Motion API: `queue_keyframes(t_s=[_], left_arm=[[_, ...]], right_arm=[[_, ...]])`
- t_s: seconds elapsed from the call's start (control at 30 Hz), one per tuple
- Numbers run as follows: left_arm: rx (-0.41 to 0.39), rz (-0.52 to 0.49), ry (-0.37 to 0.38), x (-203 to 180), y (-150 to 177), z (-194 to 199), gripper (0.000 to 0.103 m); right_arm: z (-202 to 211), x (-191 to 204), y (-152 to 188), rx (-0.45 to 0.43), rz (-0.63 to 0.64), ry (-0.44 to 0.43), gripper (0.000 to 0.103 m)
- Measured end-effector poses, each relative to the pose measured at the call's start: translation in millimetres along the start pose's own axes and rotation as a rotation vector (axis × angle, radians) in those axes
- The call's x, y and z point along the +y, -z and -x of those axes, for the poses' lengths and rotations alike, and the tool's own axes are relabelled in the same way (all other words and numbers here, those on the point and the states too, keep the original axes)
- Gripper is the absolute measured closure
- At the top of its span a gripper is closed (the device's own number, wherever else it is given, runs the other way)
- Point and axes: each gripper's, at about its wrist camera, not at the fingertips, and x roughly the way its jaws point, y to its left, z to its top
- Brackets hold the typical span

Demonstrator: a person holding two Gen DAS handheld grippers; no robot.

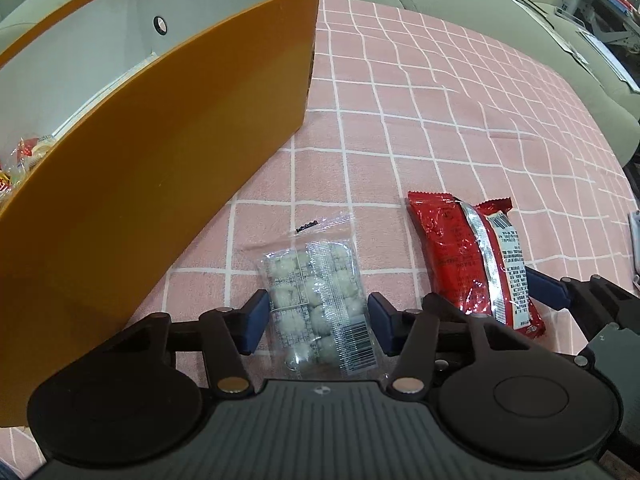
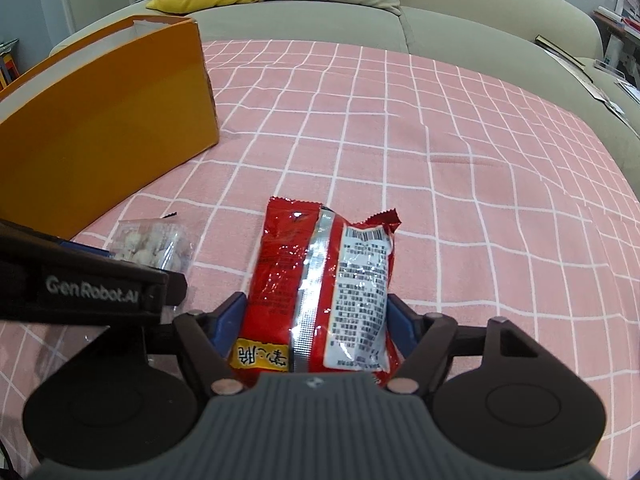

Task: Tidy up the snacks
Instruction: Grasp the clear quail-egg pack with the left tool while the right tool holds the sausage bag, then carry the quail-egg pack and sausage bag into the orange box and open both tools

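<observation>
left gripper (image 1: 316,320) spread astride clear pkt of white snacks (image 1: 320,304), pads just beside pkt edges, contact not confirmed. right gripper (image 2: 316,320) pinched on red snack pkt (image 2: 320,280). both pkts laid on pink checked cloth (image 2: 480,160). orange box (image 1: 160,160) positioned at left, snacks seen inside.

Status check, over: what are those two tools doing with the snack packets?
Left tool straddles the clear candy packet, pads not quite touching. Right tool straddles the red snack packet. Both packets flat on the pink cloth. Orange box alongside, nothing blocking.

Left gripper (image 1: 316,320), right gripper (image 2: 316,324): tilted down, side by side, jaws part-spread
</observation>
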Motion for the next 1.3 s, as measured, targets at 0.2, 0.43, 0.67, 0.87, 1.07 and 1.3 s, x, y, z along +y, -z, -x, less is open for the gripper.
queue_keyframes(t_s=[0.2,0.43,0.67,0.87,1.07,1.3], left_arm=[[-0.003,-0.013,0.02,4.2,10.2,13.8,0.043],[-0.023,-0.007,0.039,16.0,21.3,38.9,0.043],[-0.079,-0.062,0.093,16.6,32.0,82.5,0.043],[-0.153,-0.084,0.129,19.0,32.0,122.7,0.043],[-0.221,-0.095,0.124,30.7,27.2,156.2,0.043],[-0.286,-0.077,0.087,66.2,3.2,188.3,0.043]], right_arm=[[8.3,4.2,5.9,0.024,0.022,-0.005,0.033],[34.5,8.4,17.5,0.033,0.057,-0.007,0.032],[80.7,13.4,22.2,-0.039,0.038,-0.035,0.032],[121.5,27.4,24.1,-0.107,0.047,-0.082,0.032],[154.8,40.7,8.5,-0.176,0.078,-0.13,0.032],[171.5,64.4,-31.4,-0.251,0.169,-0.184,0.032]])
